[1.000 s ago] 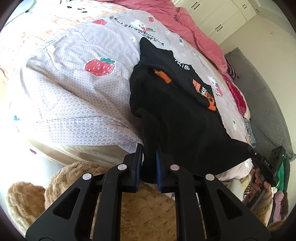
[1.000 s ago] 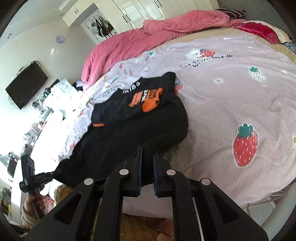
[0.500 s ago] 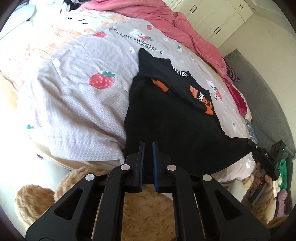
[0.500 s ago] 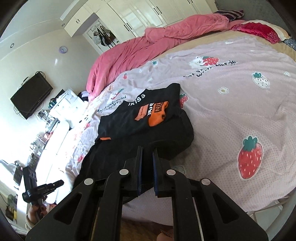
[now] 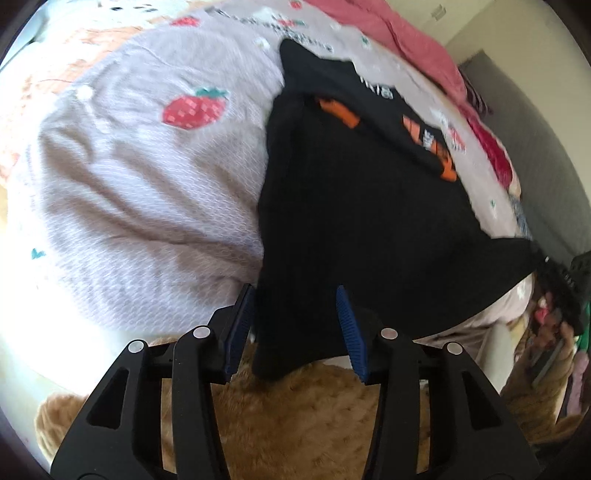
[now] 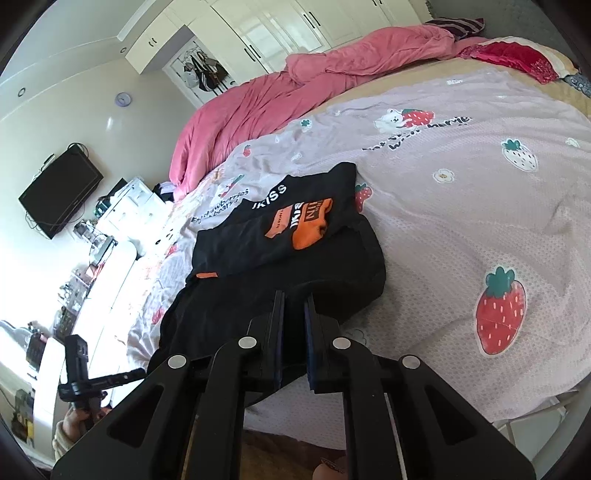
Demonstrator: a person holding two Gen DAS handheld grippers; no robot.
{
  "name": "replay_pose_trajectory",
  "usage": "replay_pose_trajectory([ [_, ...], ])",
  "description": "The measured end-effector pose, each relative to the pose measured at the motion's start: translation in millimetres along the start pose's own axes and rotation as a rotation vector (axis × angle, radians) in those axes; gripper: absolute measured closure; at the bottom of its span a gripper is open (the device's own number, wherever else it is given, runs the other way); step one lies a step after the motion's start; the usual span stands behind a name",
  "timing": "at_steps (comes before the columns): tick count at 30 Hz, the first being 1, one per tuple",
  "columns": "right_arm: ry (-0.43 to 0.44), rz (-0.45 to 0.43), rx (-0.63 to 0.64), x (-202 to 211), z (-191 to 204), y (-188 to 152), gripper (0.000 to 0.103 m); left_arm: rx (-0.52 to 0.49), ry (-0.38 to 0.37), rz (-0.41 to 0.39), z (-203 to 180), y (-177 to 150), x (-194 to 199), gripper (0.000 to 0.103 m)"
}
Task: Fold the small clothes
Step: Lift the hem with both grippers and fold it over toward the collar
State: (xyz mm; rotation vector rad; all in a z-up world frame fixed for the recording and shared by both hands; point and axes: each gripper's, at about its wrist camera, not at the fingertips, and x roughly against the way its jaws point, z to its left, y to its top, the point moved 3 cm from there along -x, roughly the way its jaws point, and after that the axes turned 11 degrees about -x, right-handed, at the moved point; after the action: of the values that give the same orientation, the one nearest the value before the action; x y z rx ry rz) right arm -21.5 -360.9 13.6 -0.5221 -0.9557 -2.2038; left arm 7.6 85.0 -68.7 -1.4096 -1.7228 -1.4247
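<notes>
A black T-shirt [image 5: 351, 206] with orange patches and white lettering lies on the lilac strawberry bedspread [image 5: 140, 192], its near hem hanging over the bed's edge. My left gripper [image 5: 295, 328] is opening. One hem corner hangs loose between its blue pads [image 5: 240, 325], which do not press on it. My right gripper [image 6: 294, 332] is shut on the other hem corner of the T-shirt [image 6: 258, 295]. Each view shows the other gripper at the garment's far corner: the right gripper [image 5: 546, 260] at right, the left gripper [image 6: 142, 372] at lower left.
A pink duvet [image 6: 295, 92] is bunched along the far side of the bed, with a red cloth [image 6: 517, 59] beside it. A tan fluffy surface [image 5: 314, 413] lies below the bed's edge. A wall television [image 6: 59, 192] and white wardrobes [image 6: 280, 33] stand beyond.
The left gripper's jaws have gone from shut on the hem corner to apart, and the corner now hangs free. The right gripper keeps its grip and has barely moved.
</notes>
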Motion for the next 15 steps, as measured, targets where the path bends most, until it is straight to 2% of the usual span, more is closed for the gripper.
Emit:
replay_pose_trajectory([
  [2, -0.004, -0.004, -0.007, 0, -2, 0, 0.094, 0.008, 0.009, 0.042, 4, 0, -14, 0.066],
  [7, -0.008, -0.009, -0.016, 2, -4, 1, 0.094, 0.025, 0.002, 0.078, 10, -5, -31, 0.067],
  [9, -0.012, -0.013, -0.017, 2, -4, 2, 0.094, 0.025, -0.02, 0.069, 8, -8, -29, 0.096],
  [10, -0.013, -0.012, -0.017, 2, -4, 2, 0.094, 0.023, -0.03, 0.061, 6, -8, -26, 0.099],
  [15, -0.001, -0.029, -0.013, 7, -1, 3, 0.094, 0.008, -0.116, -0.026, -10, 0, 3, 0.1],
])
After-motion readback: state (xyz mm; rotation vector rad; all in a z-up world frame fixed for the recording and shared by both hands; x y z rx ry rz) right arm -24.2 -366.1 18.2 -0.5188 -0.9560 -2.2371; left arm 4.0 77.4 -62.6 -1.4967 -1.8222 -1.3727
